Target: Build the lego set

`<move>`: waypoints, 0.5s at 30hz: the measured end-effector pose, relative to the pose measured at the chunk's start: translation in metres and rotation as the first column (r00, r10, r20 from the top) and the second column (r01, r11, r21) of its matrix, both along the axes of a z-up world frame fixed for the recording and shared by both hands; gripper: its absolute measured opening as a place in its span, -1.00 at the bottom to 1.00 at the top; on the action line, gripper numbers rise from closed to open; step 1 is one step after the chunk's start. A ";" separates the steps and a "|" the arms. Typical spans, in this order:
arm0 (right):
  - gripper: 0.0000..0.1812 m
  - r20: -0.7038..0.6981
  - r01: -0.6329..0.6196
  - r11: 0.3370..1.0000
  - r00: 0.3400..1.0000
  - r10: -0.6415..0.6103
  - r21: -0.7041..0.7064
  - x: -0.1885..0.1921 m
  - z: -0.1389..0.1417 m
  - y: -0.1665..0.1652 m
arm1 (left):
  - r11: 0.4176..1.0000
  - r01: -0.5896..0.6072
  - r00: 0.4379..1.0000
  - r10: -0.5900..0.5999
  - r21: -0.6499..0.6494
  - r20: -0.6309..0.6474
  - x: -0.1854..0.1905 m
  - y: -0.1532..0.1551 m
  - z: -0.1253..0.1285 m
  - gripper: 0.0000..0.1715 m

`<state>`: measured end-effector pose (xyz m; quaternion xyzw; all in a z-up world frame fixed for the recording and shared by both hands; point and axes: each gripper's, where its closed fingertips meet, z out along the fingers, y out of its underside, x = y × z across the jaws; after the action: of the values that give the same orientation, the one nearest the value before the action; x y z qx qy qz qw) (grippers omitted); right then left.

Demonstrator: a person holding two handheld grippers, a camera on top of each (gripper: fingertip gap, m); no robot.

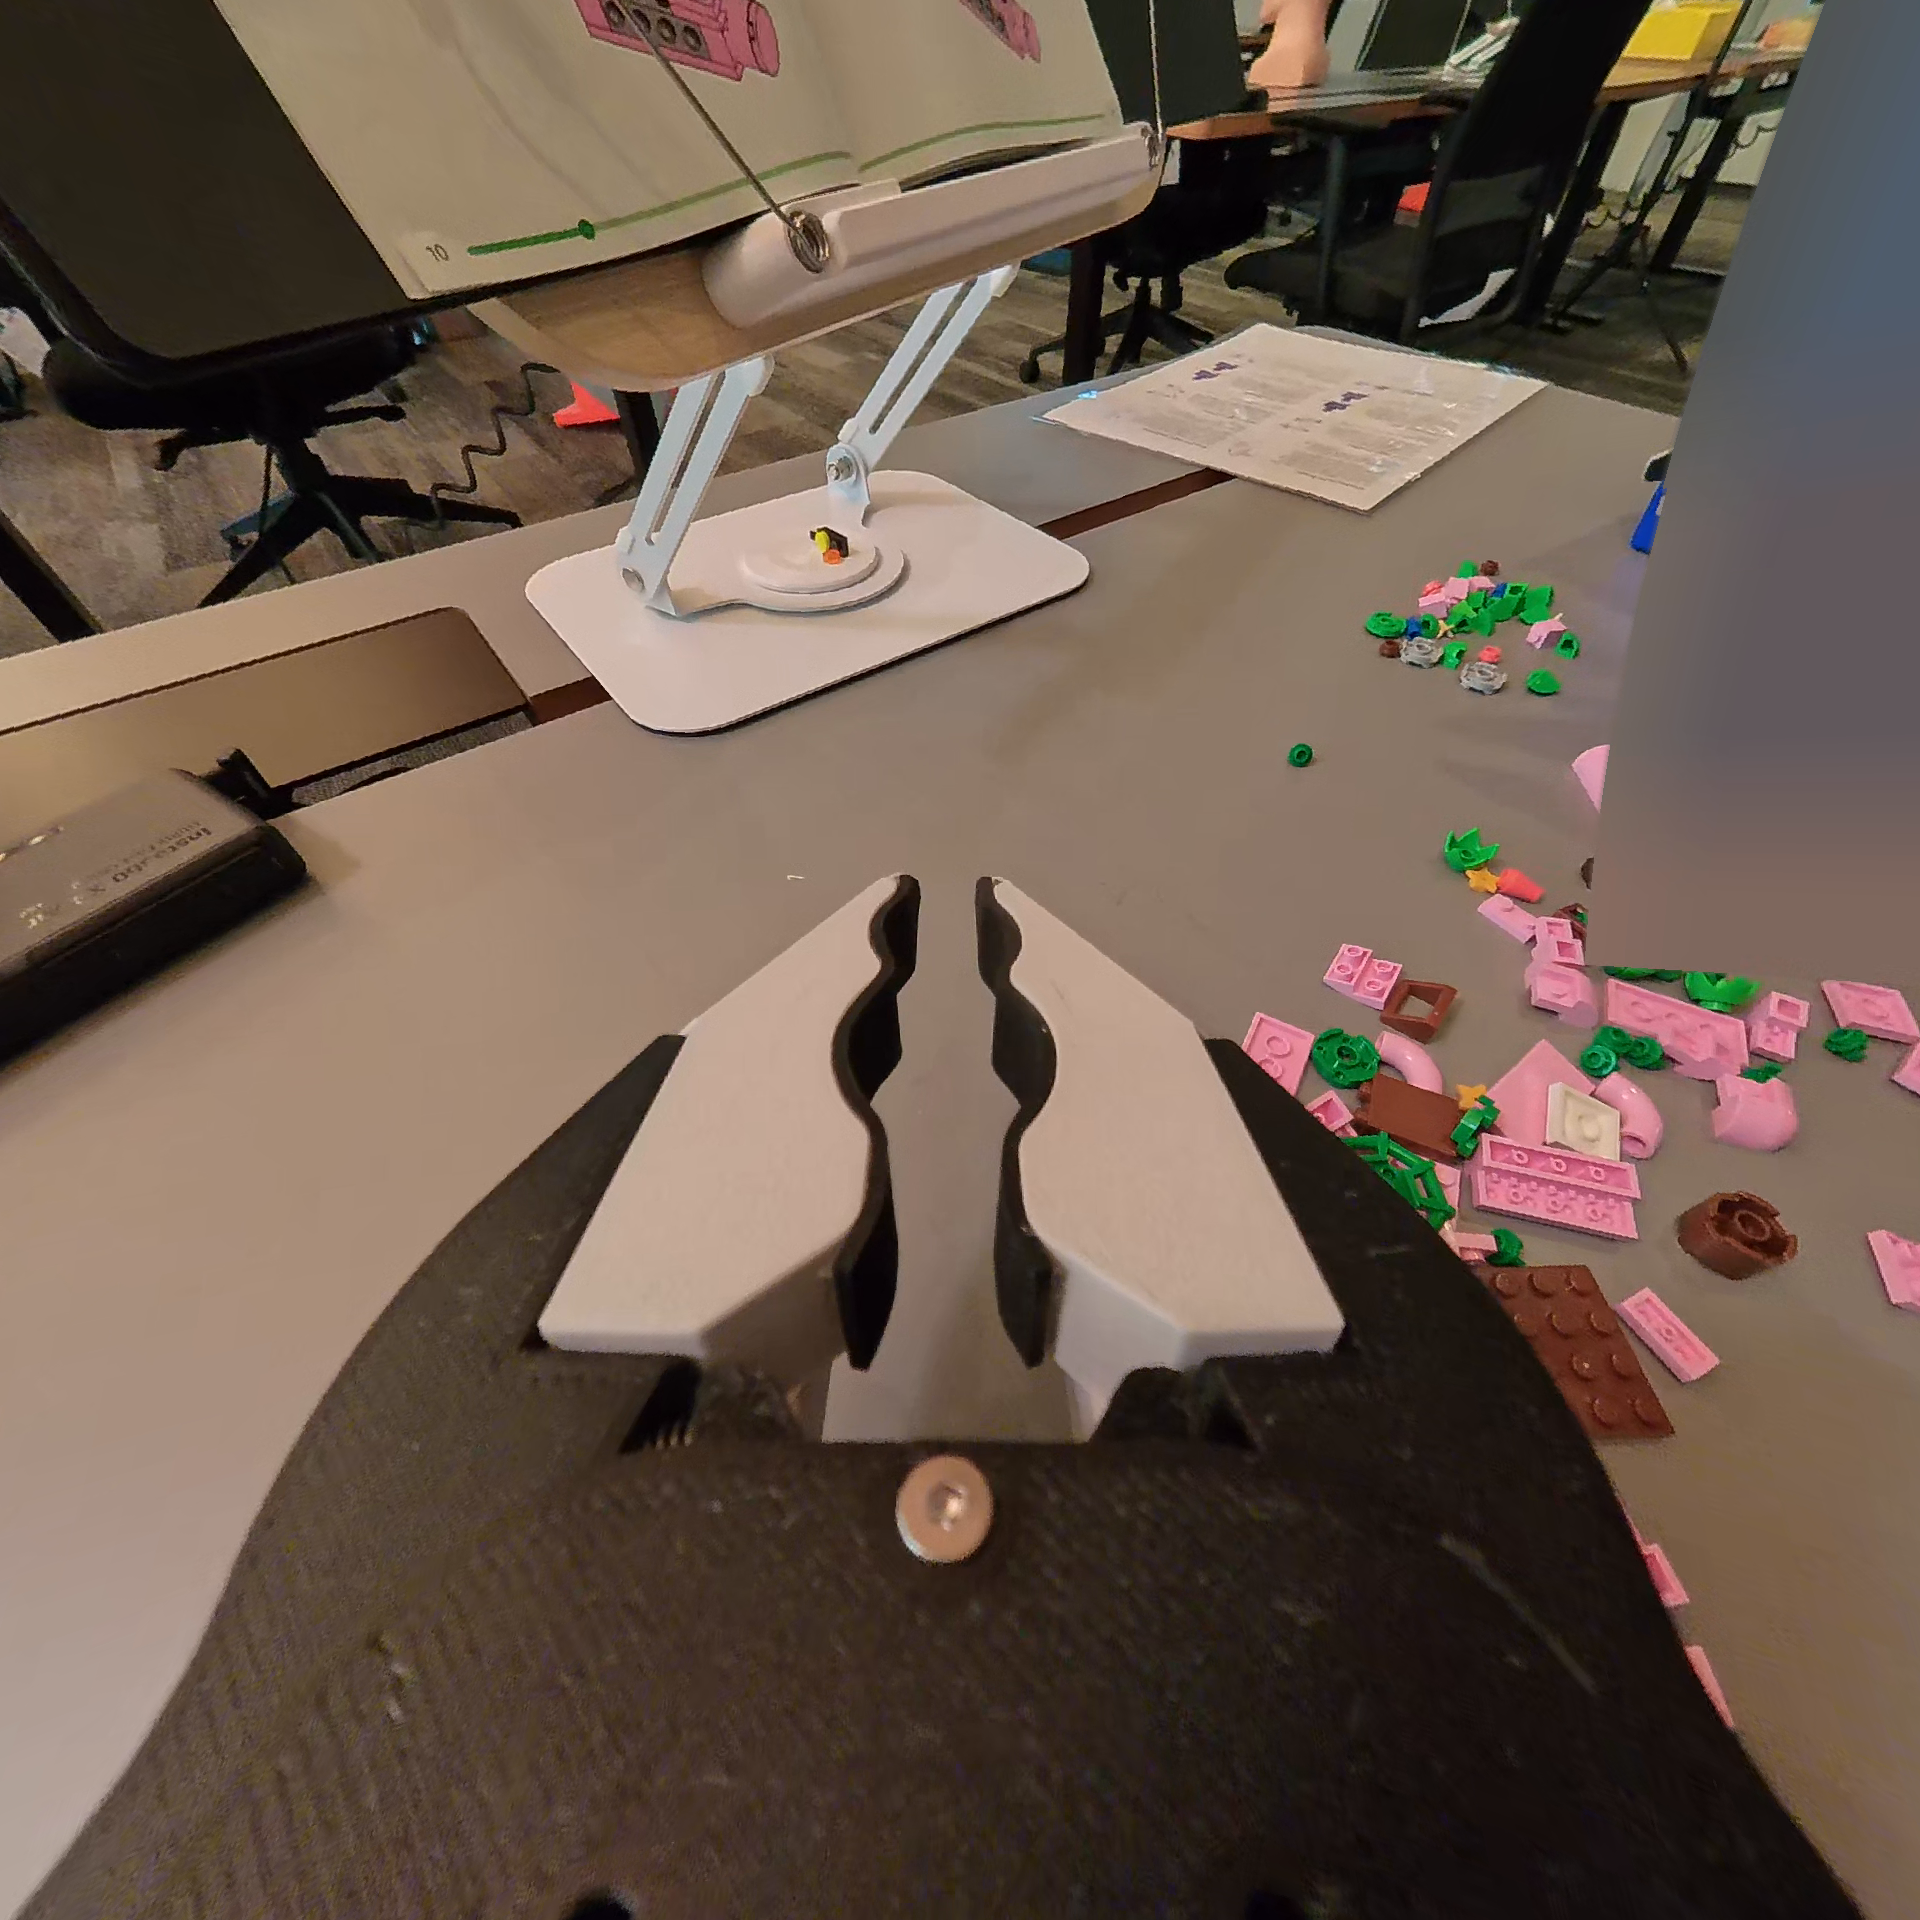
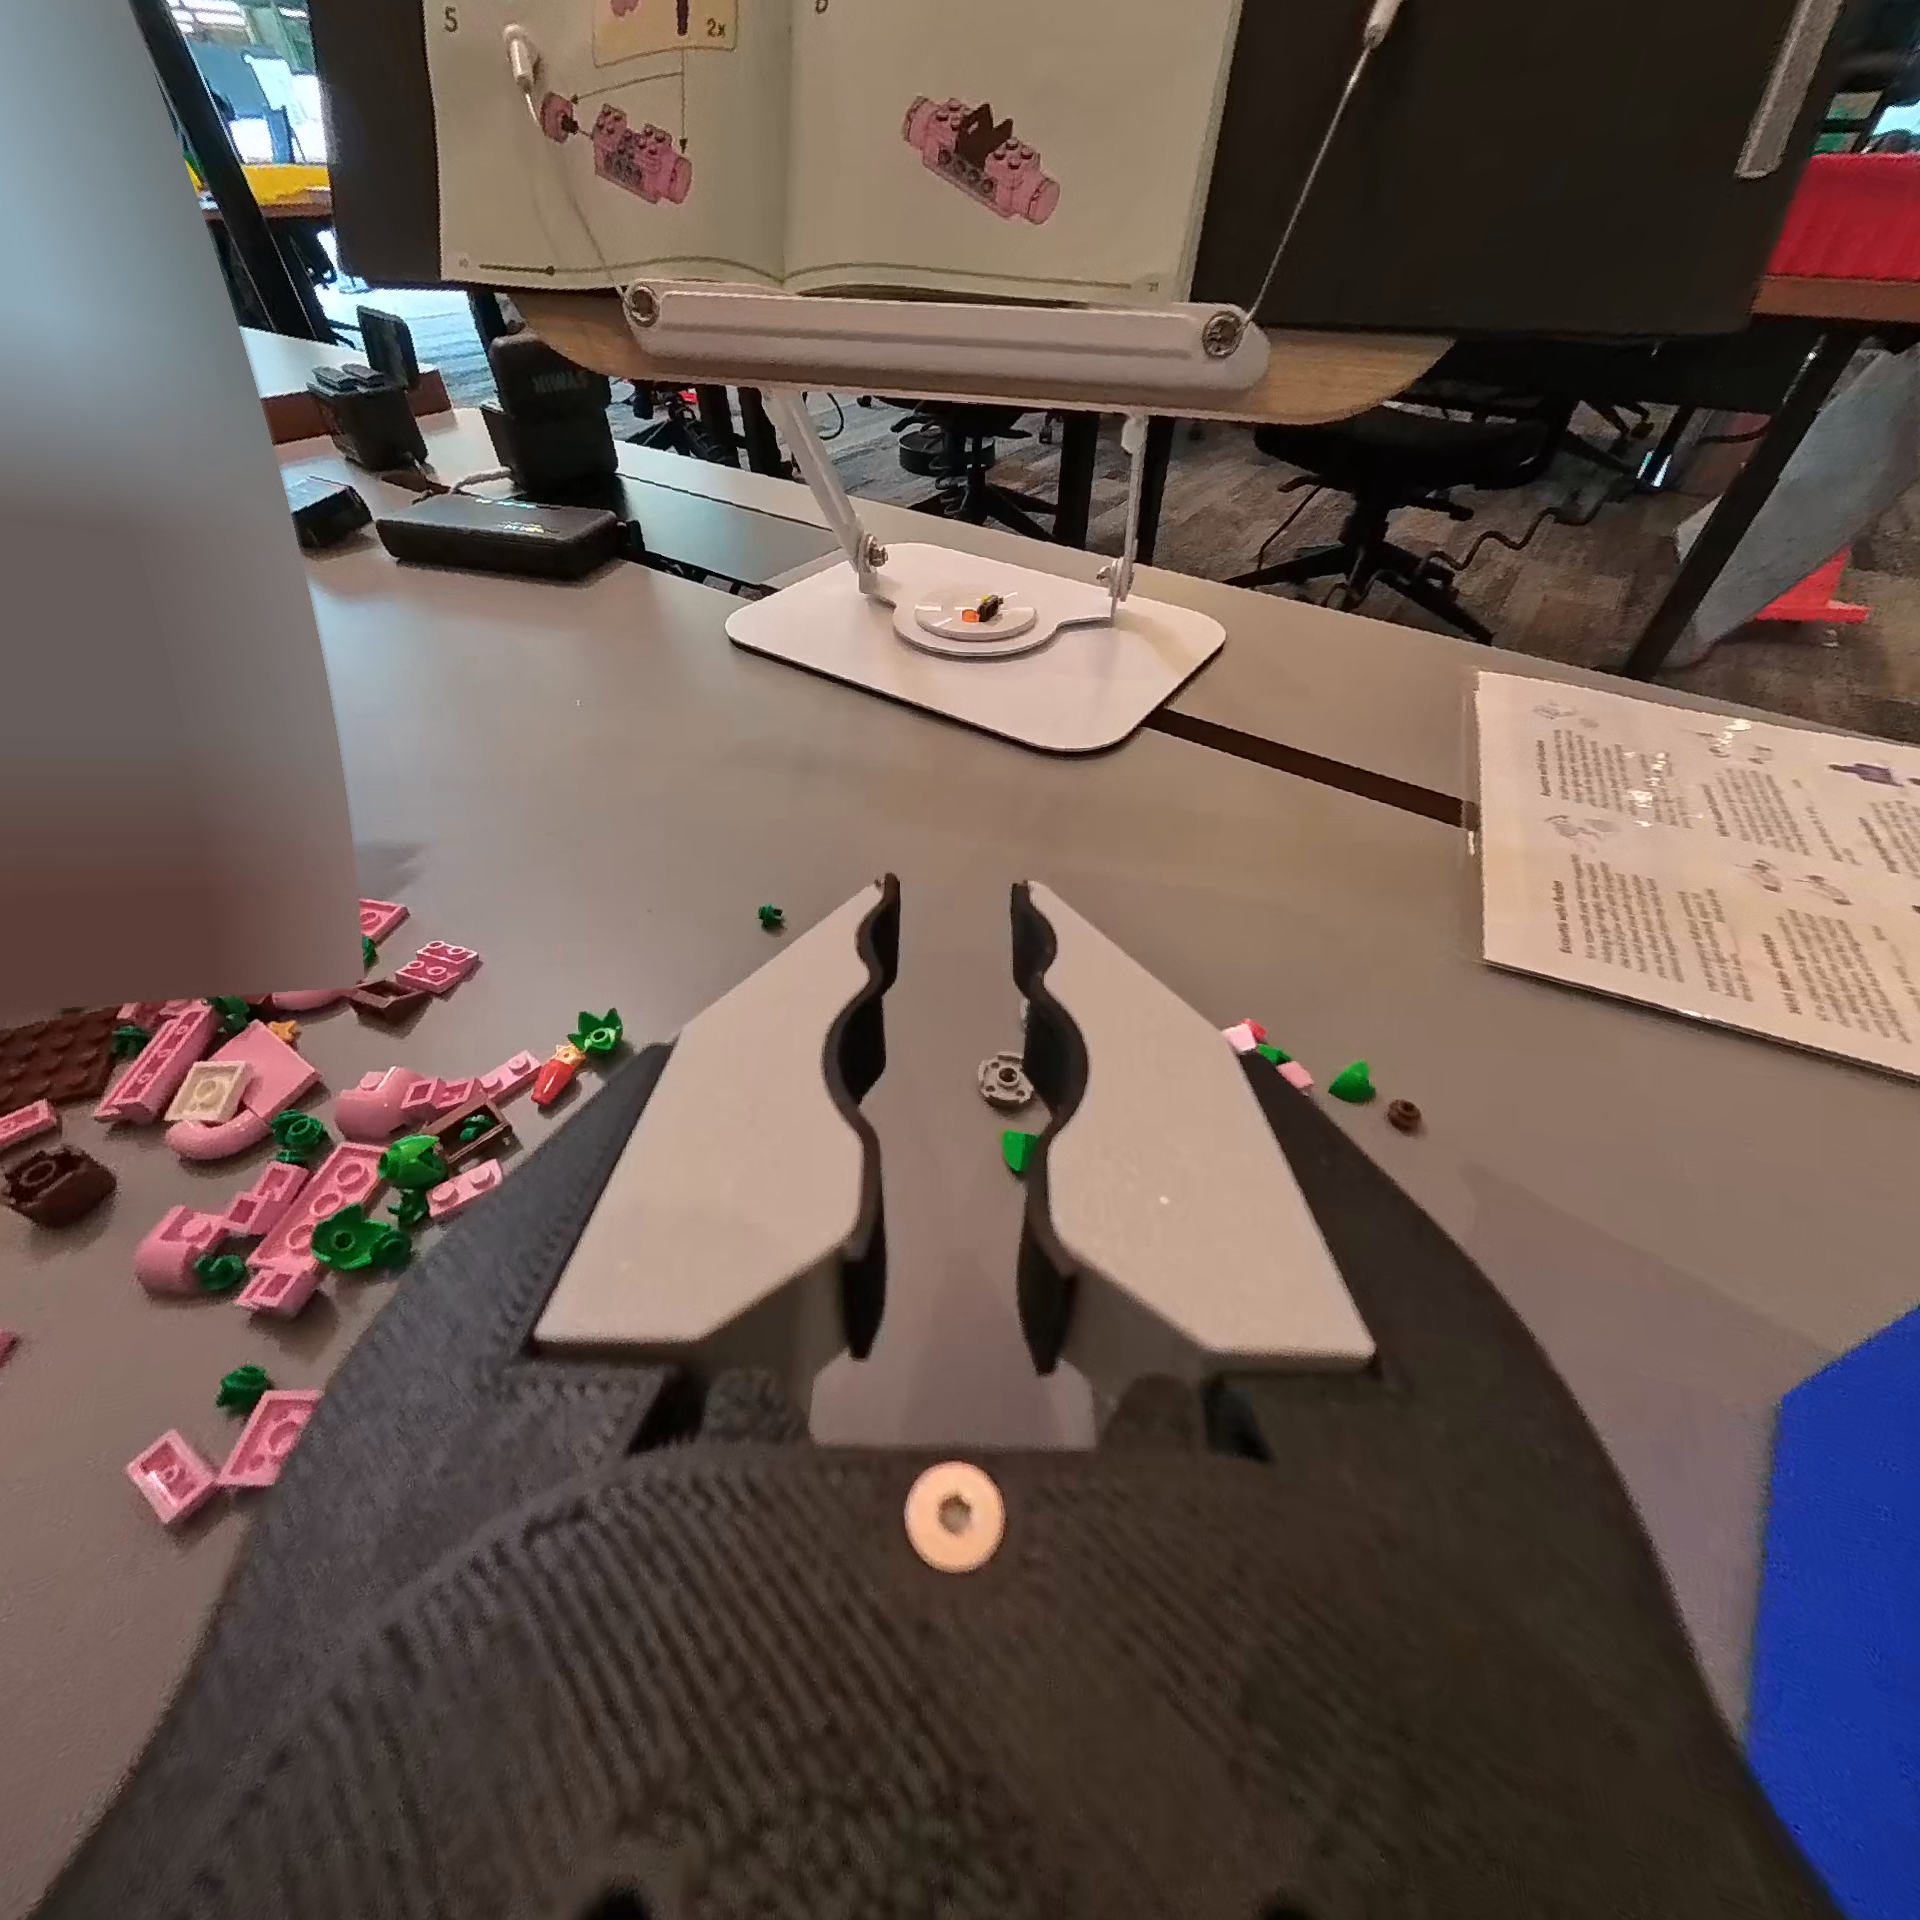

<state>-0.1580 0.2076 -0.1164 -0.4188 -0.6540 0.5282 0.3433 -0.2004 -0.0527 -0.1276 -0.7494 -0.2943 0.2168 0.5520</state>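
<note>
Loose pink, green and brown lego pieces (image 1: 1558, 1122) lie on the grey table (image 1: 727, 831), to the right of my left gripper (image 1: 945, 888). Its jaws stand slightly apart and hold nothing. The same pile (image 2: 312, 1143) shows to the left of my right gripper (image 2: 956, 894), which is open and empty above the table. A small grey round piece (image 2: 1004, 1075) and a green slope piece (image 2: 1018, 1151) lie on the table seen between its fingers. A brown plate (image 1: 1569, 1351) and a brown round piece (image 1: 1735, 1231) lie at the pile's near edge.
An open instruction booklet (image 2: 831, 156) rests on a white stand (image 2: 1091, 686) at the table's far side, with a tiny piece (image 1: 828, 542) on its base. A laminated sheet (image 2: 1714, 883) lies at right. A second small pile (image 1: 1475, 623) and black devices (image 2: 499, 540) are farther off. There is about 25 cm between the tips of the two grippers.
</note>
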 end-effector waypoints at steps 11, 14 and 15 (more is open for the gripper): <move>-0.77 0.006 -0.009 1.000 1.000 0.009 0.027 0.000 -0.003 -0.004 | 1.000 0.010 1.000 -0.010 -0.027 -0.003 0.001 0.003 -0.003 -0.88; -0.77 0.009 -0.014 0.999 1.000 0.014 0.035 0.000 -0.004 -0.005 | 1.000 0.011 1.000 -0.011 -0.026 -0.001 0.001 0.003 -0.003 -0.88; -0.76 0.011 -0.018 0.999 1.000 0.017 0.039 0.000 -0.004 -0.006 | 1.000 0.011 1.000 -0.011 -0.026 -0.001 0.001 0.003 -0.003 -0.88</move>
<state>-0.1579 0.2020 -0.1206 -0.4091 -0.6697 0.5159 0.3434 -0.1994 -0.0499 -0.1303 -0.7580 -0.2872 0.2179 0.5435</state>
